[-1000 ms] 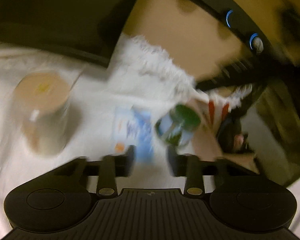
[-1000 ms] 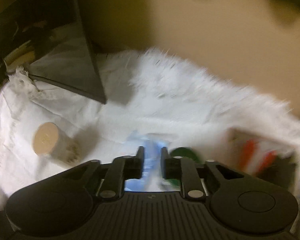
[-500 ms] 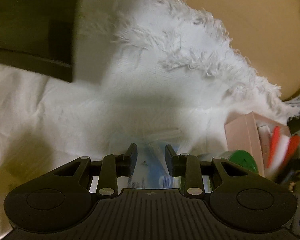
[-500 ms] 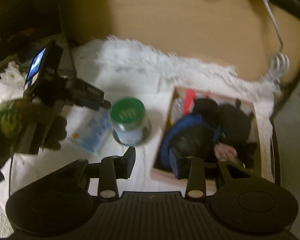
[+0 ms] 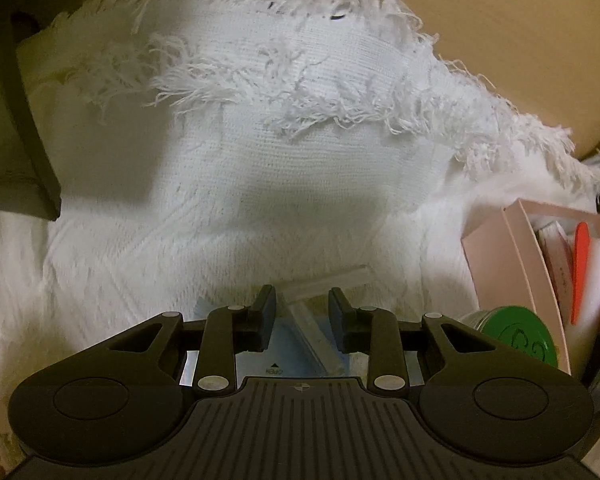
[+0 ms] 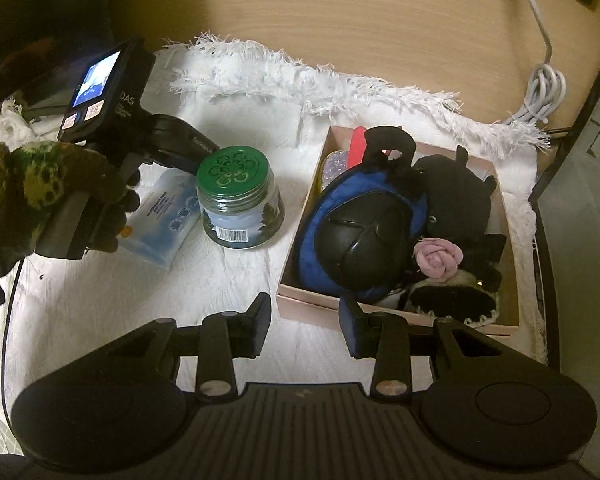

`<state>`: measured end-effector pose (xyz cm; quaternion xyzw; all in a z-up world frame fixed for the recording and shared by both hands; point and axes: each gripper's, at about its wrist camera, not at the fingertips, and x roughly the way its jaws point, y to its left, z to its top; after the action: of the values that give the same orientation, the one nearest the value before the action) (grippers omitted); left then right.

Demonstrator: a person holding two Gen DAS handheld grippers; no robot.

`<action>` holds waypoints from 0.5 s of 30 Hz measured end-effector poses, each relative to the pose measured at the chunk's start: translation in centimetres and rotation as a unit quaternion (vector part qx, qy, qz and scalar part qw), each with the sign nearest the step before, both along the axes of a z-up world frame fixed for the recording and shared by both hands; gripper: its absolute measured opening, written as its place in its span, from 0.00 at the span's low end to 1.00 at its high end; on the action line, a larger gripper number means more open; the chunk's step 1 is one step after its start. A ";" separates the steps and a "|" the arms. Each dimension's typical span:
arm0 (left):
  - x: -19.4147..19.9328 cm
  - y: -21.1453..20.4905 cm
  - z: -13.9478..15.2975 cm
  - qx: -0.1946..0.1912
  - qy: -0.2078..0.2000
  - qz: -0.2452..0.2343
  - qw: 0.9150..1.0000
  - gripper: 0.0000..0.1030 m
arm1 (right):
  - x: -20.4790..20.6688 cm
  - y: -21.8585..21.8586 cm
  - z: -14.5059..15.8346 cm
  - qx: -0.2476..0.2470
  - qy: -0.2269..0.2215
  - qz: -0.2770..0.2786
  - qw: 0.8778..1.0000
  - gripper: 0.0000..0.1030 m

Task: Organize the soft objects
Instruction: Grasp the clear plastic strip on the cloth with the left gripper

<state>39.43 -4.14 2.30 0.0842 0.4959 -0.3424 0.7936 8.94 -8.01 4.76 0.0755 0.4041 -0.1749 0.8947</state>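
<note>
Left tool (image 5: 302,312) points down at the blue wipes packet (image 5: 300,344); its jaws stand narrow on either side of the packet's clear crimped end, and whether the pads actually press on the wrapper cannot be told from the left wrist view. From the right wrist view the same left tool (image 6: 192,156) is carried by a gloved hand (image 6: 60,196) in a green patterned sleeve, with its nose low over the wipes packet (image 6: 160,220).

Right tool (image 6: 304,324) hangs above the near wall of the pink box (image 6: 312,300), jaws moderately parted, nothing between the pads.

Contents of the box: blue and black padded item (image 6: 360,236), pink fabric rose (image 6: 438,258), black-and-white fuzzy item (image 6: 456,300), dark soft item (image 6: 456,196) toward the rear, red strip (image 6: 356,146) upright at the far corner.

Green-lidded jar (image 6: 238,200) stands upright on the white fringed cloth (image 6: 100,300), between the wipes packet and the box, just beside the packet. In the left wrist view the jar (image 5: 516,336) touches or nearly touches the box (image 5: 500,252).

White fringed cloth covers the table (image 6: 340,12). White coiled cable (image 6: 542,92) lies on bare table behind the box.
</note>
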 end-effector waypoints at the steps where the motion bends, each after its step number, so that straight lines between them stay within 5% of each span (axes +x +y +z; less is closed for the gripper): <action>1: -0.1 0.0 0.0 0.000 -0.002 -0.002 1.000 0.31 | 0.0 -0.2 0.0 0.000 -0.001 0.000 1.000 0.36; 7: -0.3 0.9 0.4 -0.008 -0.012 0.002 1.000 0.25 | 0.2 0.4 0.1 0.004 -0.003 0.000 1.000 0.36; 15: -4.2 10.2 4.7 -0.145 -0.031 0.005 0.989 0.24 | 2.7 3.7 -1.3 0.013 -0.035 0.023 0.999 0.37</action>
<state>35.25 6.03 6.98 -0.0244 0.4167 -0.4039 0.8140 11.61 -4.27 3.42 0.0840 0.3765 -0.1464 0.9109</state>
